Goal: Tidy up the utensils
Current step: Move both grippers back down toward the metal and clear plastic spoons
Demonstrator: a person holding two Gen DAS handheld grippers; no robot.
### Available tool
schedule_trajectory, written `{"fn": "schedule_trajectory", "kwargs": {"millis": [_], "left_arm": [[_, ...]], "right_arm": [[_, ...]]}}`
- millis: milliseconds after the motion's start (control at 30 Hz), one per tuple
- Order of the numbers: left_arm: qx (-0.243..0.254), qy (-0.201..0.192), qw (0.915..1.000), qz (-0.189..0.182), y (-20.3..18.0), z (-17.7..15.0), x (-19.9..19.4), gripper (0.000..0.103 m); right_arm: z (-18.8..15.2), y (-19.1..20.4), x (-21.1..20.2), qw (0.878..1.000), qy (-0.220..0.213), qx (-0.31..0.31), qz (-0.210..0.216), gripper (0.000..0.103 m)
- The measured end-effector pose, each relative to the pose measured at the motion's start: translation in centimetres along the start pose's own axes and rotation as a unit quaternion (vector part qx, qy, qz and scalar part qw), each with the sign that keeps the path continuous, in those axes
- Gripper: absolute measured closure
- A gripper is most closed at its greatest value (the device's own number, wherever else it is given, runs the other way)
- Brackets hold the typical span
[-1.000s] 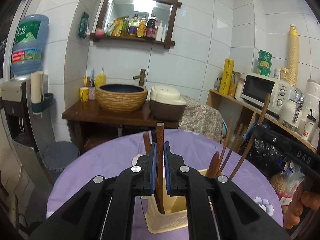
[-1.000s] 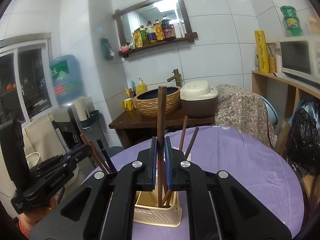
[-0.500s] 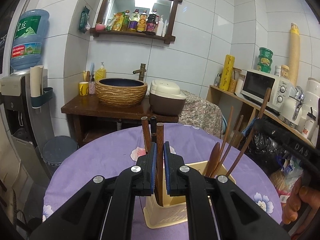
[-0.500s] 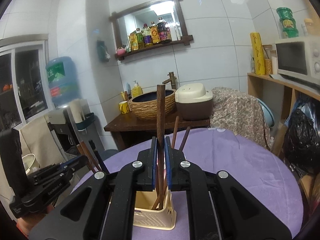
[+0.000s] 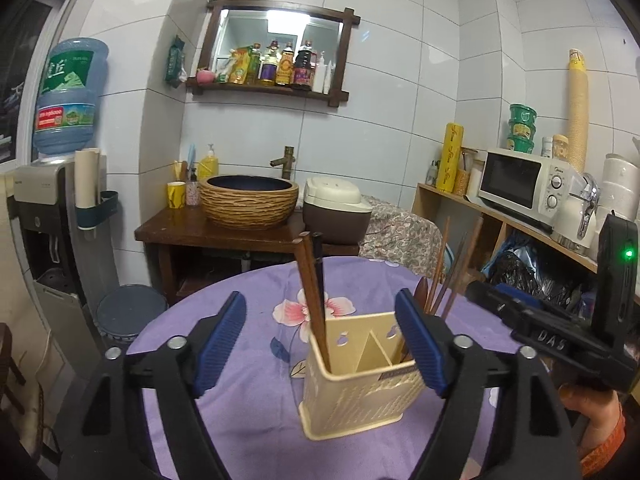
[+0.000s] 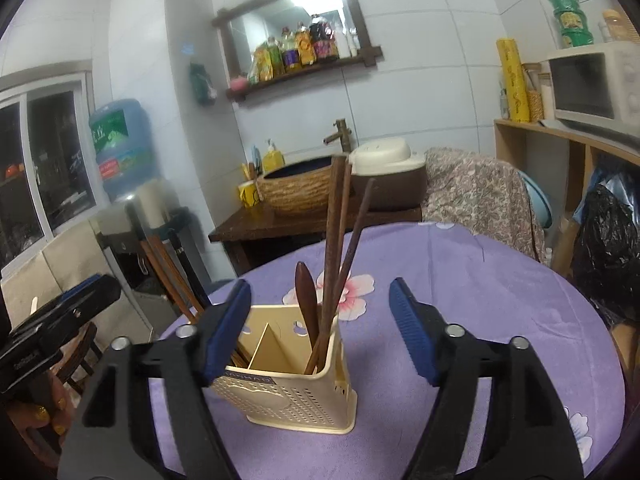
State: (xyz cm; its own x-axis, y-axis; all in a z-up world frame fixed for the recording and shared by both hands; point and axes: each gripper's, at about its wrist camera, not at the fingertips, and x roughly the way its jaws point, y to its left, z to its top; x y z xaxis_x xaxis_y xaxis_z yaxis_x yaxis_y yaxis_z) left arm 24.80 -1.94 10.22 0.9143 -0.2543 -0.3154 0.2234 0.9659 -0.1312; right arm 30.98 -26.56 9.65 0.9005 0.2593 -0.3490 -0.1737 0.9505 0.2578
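A cream plastic utensil holder (image 5: 360,384) (image 6: 296,392) with two compartments stands on the purple floral tablecloth (image 5: 248,320). Brown chopsticks (image 5: 310,292) lean in its left compartment; more chopsticks (image 6: 334,240) and a wooden spoon (image 6: 306,300) stand in the right one. My left gripper (image 5: 320,340) is open and empty, just in front of the holder. My right gripper (image 6: 320,328) is open and empty, on the holder's other side. Each gripper's body shows in the other's view, the right one (image 5: 560,332) and the left one (image 6: 52,320).
A round table (image 6: 500,280) carries the holder. Behind it stand a wooden stand with a woven basin (image 5: 248,200) and a rice cooker (image 5: 334,208), a water dispenser (image 5: 44,200) at the left, and a shelf with a microwave (image 5: 520,184) at the right.
Both grippers have opened and let go of the chopsticks, which now stand in the holder. Both have drawn back a little.
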Motion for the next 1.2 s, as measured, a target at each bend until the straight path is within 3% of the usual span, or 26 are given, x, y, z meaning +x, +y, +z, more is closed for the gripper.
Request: {"fn": "schedule_trajectory", "kwargs": {"millis": [167,300,567,733,967,1033,1133,1200], "left_arm": [[-0.012,0.010,0.9998,0.015,1.4,-2.1,-2.2,0.014],[-0.006,0.051,0.9981,0.035,2.1,-5.2,-3.0,0.013],[-0.016,0.131,0.9886,0.073,3.9,-12.1,-3.7,0.013],[-0.021,0.158,0.9839,0.080,4.5,-14.3,-4.1,0.013],[-0.022,0.158,0.9845,0.073,4.2,-14.7,-4.9,0.013],[-0.020,0.157,0.9845,0.075,4.0,-14.8,-5.0,0.013],[-0.019,0.160,0.9841,0.074,3.8,-14.9,-4.9,0.013],[-0.019,0.163,0.9839,0.070,3.6,-15.1,-4.8,0.013]], "right_arm": [[-1.3,-0.3,-2.1,1.000,0.017,0.001,-0.009,0.024],[-4.1,-0.3,-3.4,0.998,0.049,-0.013,-0.024,0.021],[-13.1,1.1,-4.3,0.986,0.160,-0.042,-0.032,0.021],[-17.5,3.5,-4.3,0.975,0.208,-0.066,-0.030,0.023],[-21.3,6.1,-3.4,0.961,0.260,-0.086,-0.028,0.057],[-21.7,6.7,-3.5,0.961,0.254,-0.104,-0.044,0.065],[-21.8,6.8,-3.6,0.962,0.251,-0.101,-0.049,0.093],[-21.6,6.2,-3.8,0.963,0.247,-0.096,-0.047,0.096]]}}
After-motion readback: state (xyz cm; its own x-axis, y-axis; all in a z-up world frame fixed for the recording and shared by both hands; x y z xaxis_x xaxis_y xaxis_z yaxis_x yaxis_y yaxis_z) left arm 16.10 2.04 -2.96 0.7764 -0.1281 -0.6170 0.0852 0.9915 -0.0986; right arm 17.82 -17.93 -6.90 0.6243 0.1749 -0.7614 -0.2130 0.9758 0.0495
